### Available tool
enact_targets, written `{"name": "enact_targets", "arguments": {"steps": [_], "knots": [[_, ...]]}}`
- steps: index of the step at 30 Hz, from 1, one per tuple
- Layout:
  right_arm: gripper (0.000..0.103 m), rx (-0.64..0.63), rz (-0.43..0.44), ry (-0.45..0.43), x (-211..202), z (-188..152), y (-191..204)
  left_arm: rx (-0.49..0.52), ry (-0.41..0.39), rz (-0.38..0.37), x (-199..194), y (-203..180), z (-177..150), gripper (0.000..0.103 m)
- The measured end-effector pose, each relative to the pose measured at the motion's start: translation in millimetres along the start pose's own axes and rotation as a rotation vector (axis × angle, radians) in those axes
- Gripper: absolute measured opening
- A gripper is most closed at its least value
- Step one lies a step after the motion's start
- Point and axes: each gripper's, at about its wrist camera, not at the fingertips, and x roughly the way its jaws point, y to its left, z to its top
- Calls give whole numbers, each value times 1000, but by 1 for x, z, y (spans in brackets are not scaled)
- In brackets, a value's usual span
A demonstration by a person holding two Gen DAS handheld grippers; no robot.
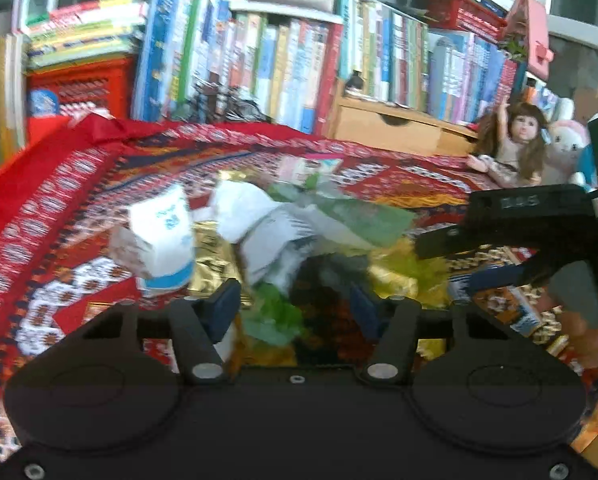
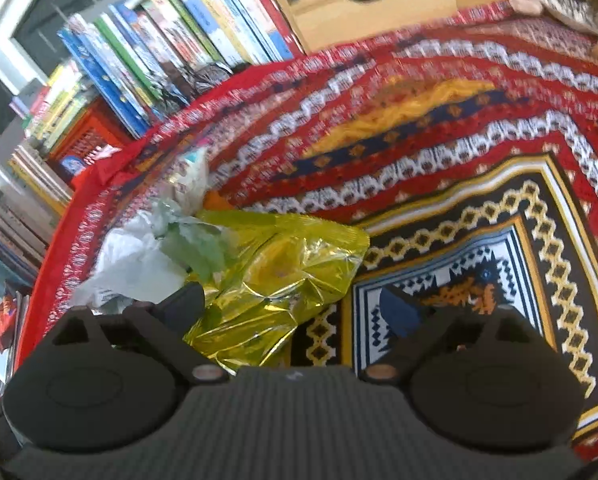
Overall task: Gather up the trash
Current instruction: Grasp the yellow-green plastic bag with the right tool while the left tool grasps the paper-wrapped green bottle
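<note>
A heap of trash lies on the patterned red rug [image 1: 59, 208]: a white and blue carton [image 1: 163, 240], crumpled white paper [image 1: 251, 216], green plastic [image 1: 351, 216] and gold foil [image 1: 211, 256]. My left gripper [image 1: 295, 308] is low over the near side of the heap. Its jaws stand partly apart with a green scrap and a dark wrapper between them; blur hides whether the pads press. My right gripper [image 2: 295, 308] is open at the edge of the gold foil wrapper [image 2: 283, 272], with white paper [image 2: 131, 264] and green plastic [image 2: 195, 240] beyond. In the left wrist view the right gripper [image 1: 455, 268] comes in from the right.
Rows of books [image 1: 283, 52] and a red crate [image 1: 83, 80] stand behind the rug. A wooden drawer box [image 1: 391, 128], a doll [image 1: 515, 144] and a plush toy [image 1: 567, 144] sit at the back right. A person's hand [image 1: 587, 332] holds the right gripper.
</note>
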Motion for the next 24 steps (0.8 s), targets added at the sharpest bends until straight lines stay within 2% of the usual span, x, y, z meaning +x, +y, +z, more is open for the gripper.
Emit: {"name": "enact_targets", "arguments": {"steps": [1, 2, 6, 9, 10, 11, 13, 14, 15, 19, 24], "knots": [[98, 16, 2, 10, 3, 2, -2, -4, 10, -4, 3, 0, 3, 45], [98, 35, 5, 15, 4, 5, -4, -7, 17, 4, 7, 1, 5, 44], [100, 99, 55, 37, 17, 9, -11, -37, 37, -4, 27, 7, 9, 44], [99, 82, 71, 27, 21, 9, -4, -88, 70, -11, 40, 13, 5, 41], [95, 79, 75, 31, 22, 8, -2, -95, 71, -1, 41, 14, 3, 35], [91, 66, 77, 34, 21, 6, 2, -99, 68, 3, 40, 16, 2, 35], [74, 26, 71, 51, 17, 2, 9, -115, 69, -4, 35, 18, 1, 33], [73, 18, 77, 54, 14, 0, 11, -120, 72, -8, 32, 18, 0, 33], [66, 14, 82, 56, 10, -1, 12, -122, 72, -18, 28, 18, 0, 32], [58, 4, 84, 31, -13, -5, 16, -104, 57, -33, 5, 11, 1, 32], [55, -9, 61, -20, -45, -9, 18, -73, 43, -48, -24, -2, 1, 32]]}}
